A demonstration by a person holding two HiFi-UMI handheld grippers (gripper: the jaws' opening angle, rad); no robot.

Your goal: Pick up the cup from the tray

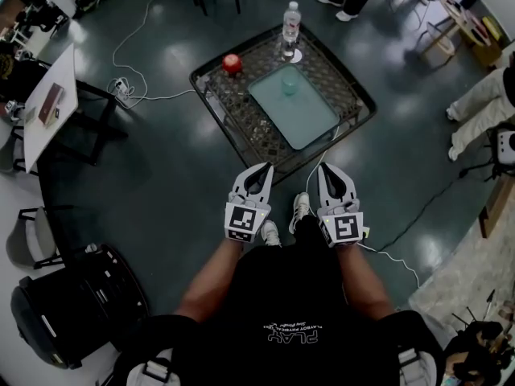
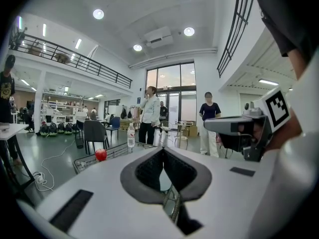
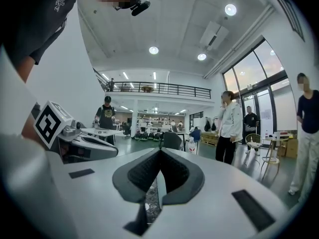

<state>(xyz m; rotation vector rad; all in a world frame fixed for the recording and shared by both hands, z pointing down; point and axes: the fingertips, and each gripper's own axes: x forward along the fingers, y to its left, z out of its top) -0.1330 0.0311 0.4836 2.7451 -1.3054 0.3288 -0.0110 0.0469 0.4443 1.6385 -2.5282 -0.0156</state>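
White plastic shells, black ribbed pads on both tools. Left gripper: jaws closed, tips meeting at a point, nothing between them and nothing touched. Right gripper: the same, tips together and empty. In the head view the pair hang side by side over the dark glossy floor, short of the near corner of the table and well apart from it. The table is square with a dark frame, its top an open wire lattice, and it stands corner-on to the person. A tray lies flat across the table's middle. It is pale blue-green, glassy and rectangular with rounded corners. The cup stands upright on the tray, close to its far corner; it is translucent, the same pale green, and round. A clear plastic bottle stands upright at the table's far corner. A red apple, small and round, sits on the lattice near the left corner, clear of the tray.
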